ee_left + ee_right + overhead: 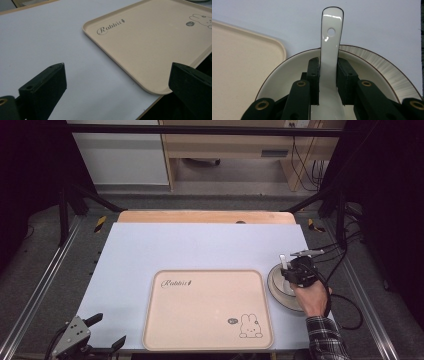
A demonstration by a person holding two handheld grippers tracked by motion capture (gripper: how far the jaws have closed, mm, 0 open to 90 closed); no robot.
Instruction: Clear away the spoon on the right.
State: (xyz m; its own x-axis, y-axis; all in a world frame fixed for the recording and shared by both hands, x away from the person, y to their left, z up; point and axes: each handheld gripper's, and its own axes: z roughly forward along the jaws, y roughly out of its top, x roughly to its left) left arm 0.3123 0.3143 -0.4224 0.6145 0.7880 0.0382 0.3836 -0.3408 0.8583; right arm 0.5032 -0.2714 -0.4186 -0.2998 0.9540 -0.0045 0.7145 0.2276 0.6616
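The bench carries a pale sheet, and near its front edge lies the beige tray with the rabbit drawing, bare. Off the tray's right edge, close to the bench's right edge, sits the bowl, and the white ceramic spoon lies in it with its handle sticking out over the far rim.

My right gripper has its jaws drawn in on the spoon's handle, the pads flat against both sides of the glossy neck. My left gripper hangs by the bench's front-left corner, jaws wide apart with nothing between them.

The risk I see is the glaze: the handle is slick and tapers, so if I lift with too light a squeeze it may slide down through the pads or pivot, and the heavy scoop end could swing and knock the bowl. Lifting askew might drag the bowl toward the right edge. A hard clamp on thin ceramic could chip it.
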